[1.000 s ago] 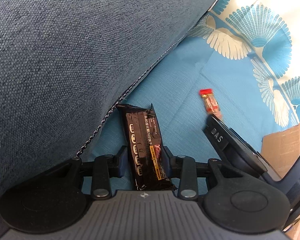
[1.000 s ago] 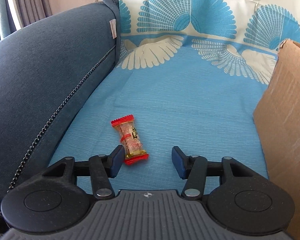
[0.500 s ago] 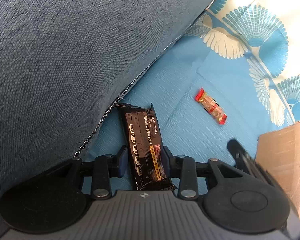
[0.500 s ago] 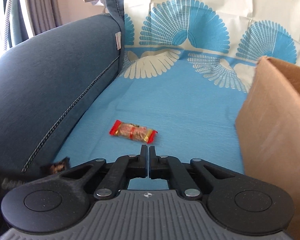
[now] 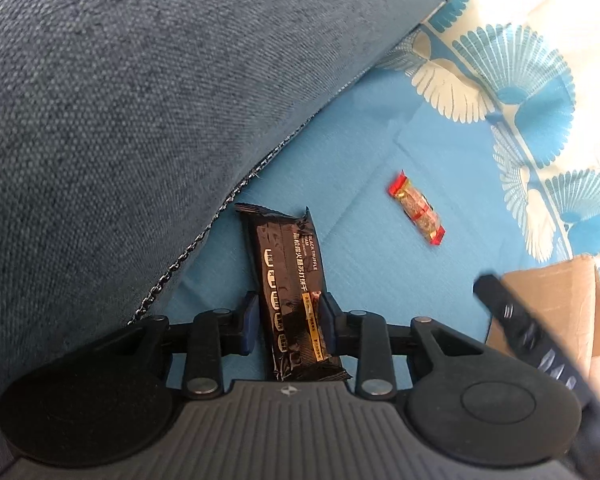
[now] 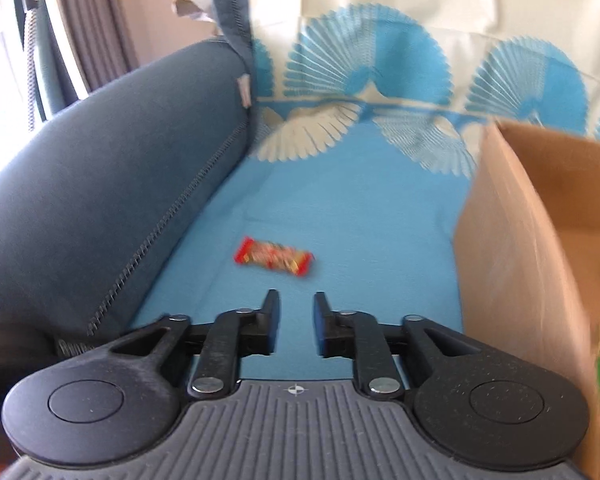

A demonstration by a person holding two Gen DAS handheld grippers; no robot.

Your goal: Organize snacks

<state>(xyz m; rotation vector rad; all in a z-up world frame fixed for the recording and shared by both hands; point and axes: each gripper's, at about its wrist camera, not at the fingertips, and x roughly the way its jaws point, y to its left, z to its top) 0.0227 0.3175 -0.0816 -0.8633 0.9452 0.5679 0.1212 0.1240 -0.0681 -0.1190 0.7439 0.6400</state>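
Black snack bar [image 5: 294,292] is lying on the blue cloth [image 5: 360,272] right beside the couch armrest [image 5: 140,100], with the left gripper [image 5: 288,320] straddling its near end; jaws closing in on it, right pad touching, left one not quite. Right gripper [image 6: 296,320] is empty, jaws narrow and opening. Red candy [image 6: 275,257] sits farther from the armrest, just past the right gripper. Cardboard box [image 6: 520,248] is farthest from the armrest.
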